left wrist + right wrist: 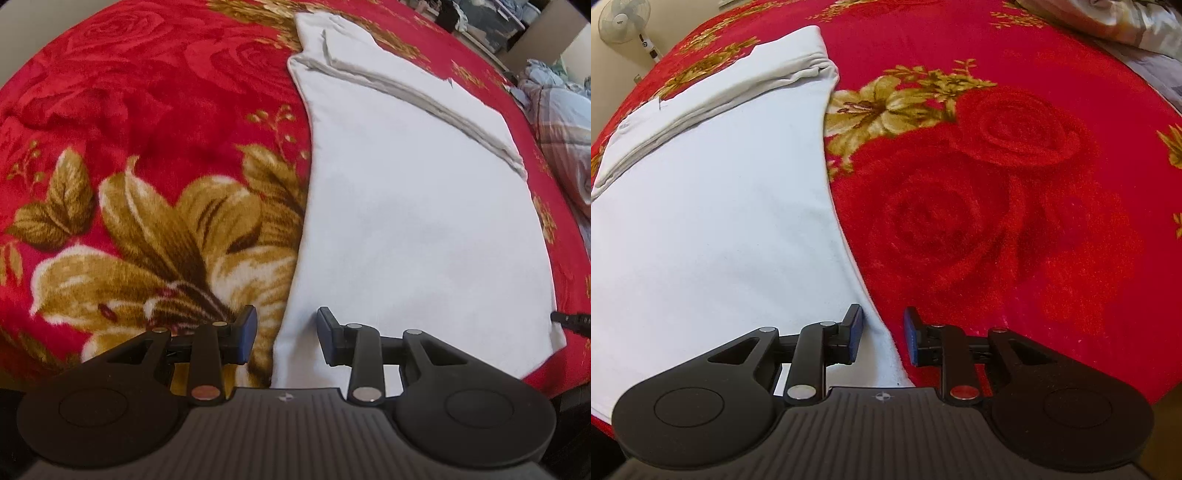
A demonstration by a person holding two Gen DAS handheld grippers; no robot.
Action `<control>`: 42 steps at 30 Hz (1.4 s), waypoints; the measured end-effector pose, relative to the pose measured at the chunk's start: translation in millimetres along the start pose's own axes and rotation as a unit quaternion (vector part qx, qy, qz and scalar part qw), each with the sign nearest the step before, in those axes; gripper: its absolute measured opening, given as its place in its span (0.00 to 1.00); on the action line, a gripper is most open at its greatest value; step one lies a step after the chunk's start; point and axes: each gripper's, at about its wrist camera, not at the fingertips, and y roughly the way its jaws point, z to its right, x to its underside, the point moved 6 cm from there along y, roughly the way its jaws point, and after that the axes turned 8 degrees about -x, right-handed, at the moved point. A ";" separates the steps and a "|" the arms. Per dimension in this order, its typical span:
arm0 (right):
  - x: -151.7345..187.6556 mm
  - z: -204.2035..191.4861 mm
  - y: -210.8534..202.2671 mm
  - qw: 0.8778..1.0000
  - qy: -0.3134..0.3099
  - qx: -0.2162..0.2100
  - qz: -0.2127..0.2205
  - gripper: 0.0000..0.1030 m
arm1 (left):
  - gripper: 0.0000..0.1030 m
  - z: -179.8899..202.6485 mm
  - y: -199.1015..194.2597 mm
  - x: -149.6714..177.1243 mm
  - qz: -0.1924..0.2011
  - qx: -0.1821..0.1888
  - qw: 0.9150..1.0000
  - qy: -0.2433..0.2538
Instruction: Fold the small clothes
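Note:
A white garment (417,206) lies flat on a red flowered blanket (147,110), with a folded part (388,70) laid across its far end. My left gripper (287,334) is open and straddles the garment's near left edge. The right wrist view shows the same garment (713,221) with the folded part (738,85) at the far end. My right gripper (882,336) is open and straddles the garment's near right edge. Neither holds the cloth. The tip of the other gripper (570,319) shows at the garment's right corner.
The red blanket (997,221) covers the bed on both sides of the garment. Rumpled light bedding (561,129) lies at the far right of the bed. A standing fan (626,18) is by the wall. Clutter (480,18) sits beyond the bed.

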 end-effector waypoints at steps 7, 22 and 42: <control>2.1 -4.2 1.9 1.000 -0.010 -0.004 -0.009 0.28 | 0.38 3.2 0.4 5.1 0.000 -0.005 1.000 0.013; 8.4 -15.7 2.3 0.999 -0.021 -0.040 -0.020 0.17 | 0.14 9.4 1.7 6.0 -0.005 0.005 0.999 0.037; -34.5 -40.4 -104.0 0.973 -0.029 -0.172 0.153 0.03 | 0.02 29.7 -110.7 -17.0 0.167 0.086 0.979 0.080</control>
